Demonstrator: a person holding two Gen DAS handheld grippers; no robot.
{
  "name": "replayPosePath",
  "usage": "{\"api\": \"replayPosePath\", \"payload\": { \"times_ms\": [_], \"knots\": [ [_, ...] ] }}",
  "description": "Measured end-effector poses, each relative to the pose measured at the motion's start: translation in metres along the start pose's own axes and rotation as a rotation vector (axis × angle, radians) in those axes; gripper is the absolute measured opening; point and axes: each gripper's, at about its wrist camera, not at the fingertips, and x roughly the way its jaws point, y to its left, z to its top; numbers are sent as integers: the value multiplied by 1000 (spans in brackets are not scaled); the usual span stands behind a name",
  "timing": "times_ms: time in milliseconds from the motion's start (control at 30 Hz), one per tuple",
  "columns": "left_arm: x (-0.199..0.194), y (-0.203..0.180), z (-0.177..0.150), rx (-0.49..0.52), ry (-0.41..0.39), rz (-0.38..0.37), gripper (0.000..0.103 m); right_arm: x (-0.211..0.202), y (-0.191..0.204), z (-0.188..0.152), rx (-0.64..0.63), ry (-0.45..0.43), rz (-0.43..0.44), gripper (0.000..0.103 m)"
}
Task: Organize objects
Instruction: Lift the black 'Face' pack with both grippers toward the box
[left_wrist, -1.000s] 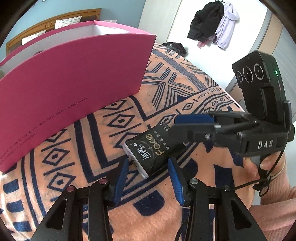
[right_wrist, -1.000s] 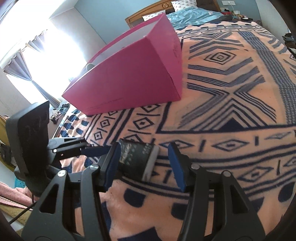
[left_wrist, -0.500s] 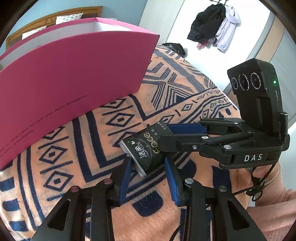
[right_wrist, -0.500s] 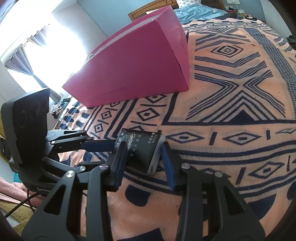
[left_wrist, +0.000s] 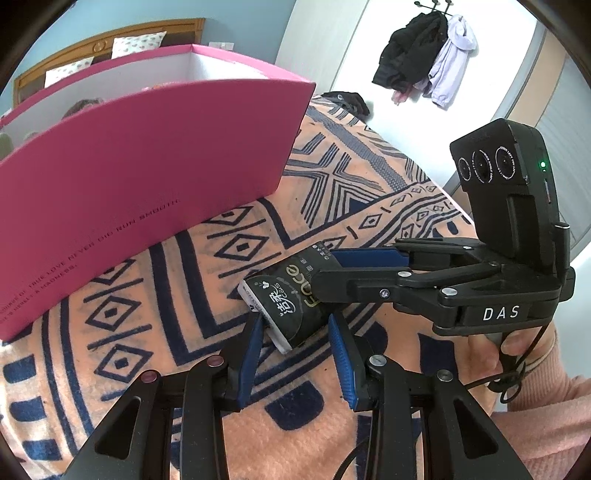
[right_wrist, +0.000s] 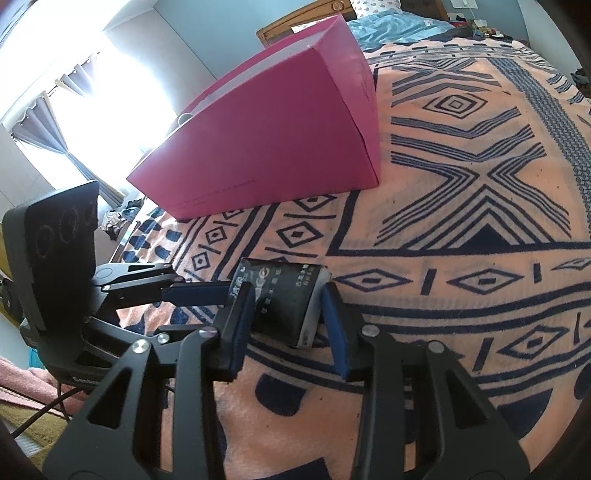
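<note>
A black tissue pack (left_wrist: 291, 299) with "Face" printed on it lies on the patterned blanket; it also shows in the right wrist view (right_wrist: 286, 299). My left gripper (left_wrist: 295, 336) has its blue fingers on either side of the pack's near end, closed against it. My right gripper (right_wrist: 286, 310) comes in from the right and is closed on the pack's other end; in the left wrist view its fingers (left_wrist: 369, 256) clasp the pack. A pink box (left_wrist: 147, 177) stands open-topped behind the pack, also in the right wrist view (right_wrist: 280, 133).
The orange and navy blanket (right_wrist: 461, 221) covers the bed. A wooden headboard (left_wrist: 103, 44) and pillows lie beyond the box. Coats (left_wrist: 424, 59) hang on the far wall. A bright window with curtains (right_wrist: 74, 122) is at the left.
Both grippers have narrowed from wide open onto the tissue pack. The pack has risen slightly and the view has shifted up, showing the inside of the pink box.
</note>
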Motion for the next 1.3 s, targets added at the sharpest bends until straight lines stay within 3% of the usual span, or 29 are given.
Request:
{"api": "replayPosePath", "payload": {
  "times_ms": [800,1300],
  "knots": [
    [-26,4,4,21,-74,37,37,-9,21,11,-59,-33,3,41],
    [-53,8,22,38,-150,58,37,-20,45,37,-147,-88,2,41]
  ]
}}
